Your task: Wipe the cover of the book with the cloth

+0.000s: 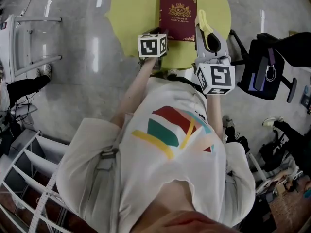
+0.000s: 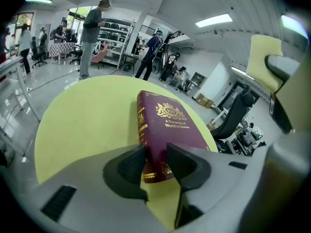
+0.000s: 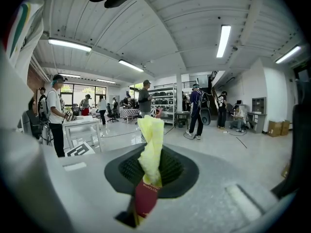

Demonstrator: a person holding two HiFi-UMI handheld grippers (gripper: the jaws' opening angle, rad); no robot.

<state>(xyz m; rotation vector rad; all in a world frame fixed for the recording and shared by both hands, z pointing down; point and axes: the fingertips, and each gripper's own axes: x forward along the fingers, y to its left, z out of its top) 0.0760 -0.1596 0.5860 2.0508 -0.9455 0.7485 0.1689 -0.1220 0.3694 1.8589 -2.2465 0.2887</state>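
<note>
A maroon book (image 1: pixel 178 16) with gold print lies flat on the round yellow table (image 1: pixel 131 18). My left gripper (image 1: pixel 159 33) is at the book's near left corner. In the left gripper view its jaws close on the near end of the book (image 2: pixel 167 125), one pad against the spine and the other on the cover, left gripper (image 2: pixel 155 166). My right gripper (image 1: pixel 206 37) hovers by the book's right edge, shut on a yellow cloth (image 1: pixel 204 22). The cloth (image 3: pixel 152 147) sticks up between the right gripper (image 3: pixel 153 171) jaws, with a strip of the book (image 3: pixel 145 200) below.
A black office chair (image 1: pixel 265 67) stands right of the table. A white rack (image 1: pixel 29 42) stands at the left and white shelving at the lower left. Several people (image 2: pixel 92 33) stand far off across the hall floor.
</note>
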